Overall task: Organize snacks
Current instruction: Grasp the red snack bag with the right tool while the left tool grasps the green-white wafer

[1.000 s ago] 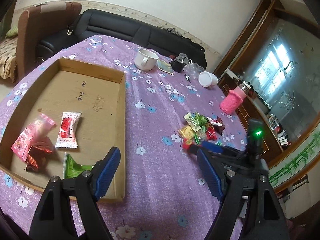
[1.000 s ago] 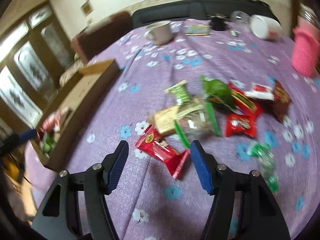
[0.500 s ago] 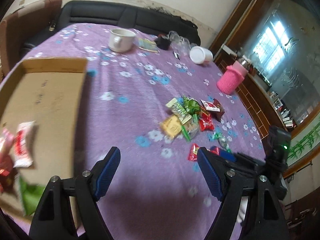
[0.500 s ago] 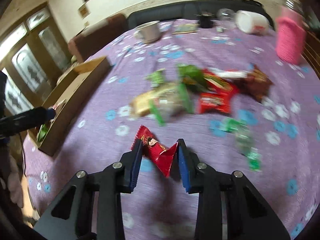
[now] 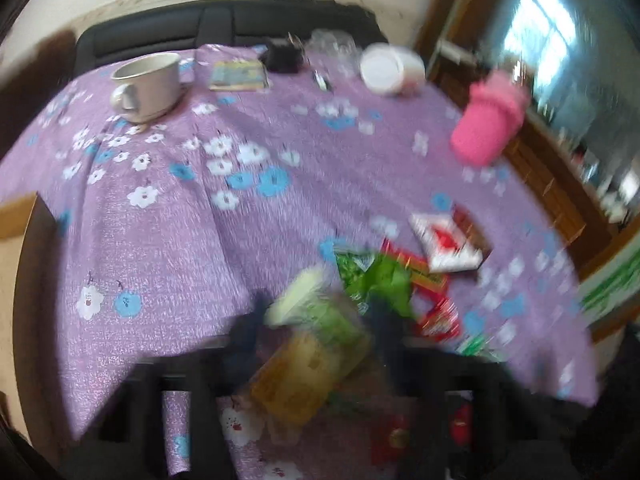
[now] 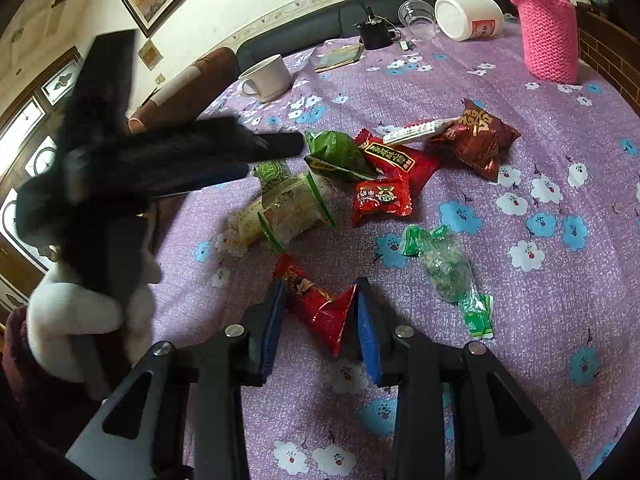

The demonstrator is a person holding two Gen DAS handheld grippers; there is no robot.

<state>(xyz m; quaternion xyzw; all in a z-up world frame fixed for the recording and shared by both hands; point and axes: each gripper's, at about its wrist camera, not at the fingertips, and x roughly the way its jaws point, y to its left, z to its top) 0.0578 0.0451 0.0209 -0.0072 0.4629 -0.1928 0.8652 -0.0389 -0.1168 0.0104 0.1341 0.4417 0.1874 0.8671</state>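
Pinching a red packet (image 6: 316,306) – right gripper (image 6: 320,320) jaws, left gripper (image 5: 316,320) jaws just closing on blurred snack pile (image 5: 344,300), bare tablecloth (image 6: 560,340) rightward.

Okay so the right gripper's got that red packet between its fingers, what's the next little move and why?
Probably lift it straight up. The right gripper is shut on the red snack packet, its jaws having just been closing, and the packet still lies on the purple tablecloth. Rising first should keep it clear of the green-ended clear wrapper lying close beside it.
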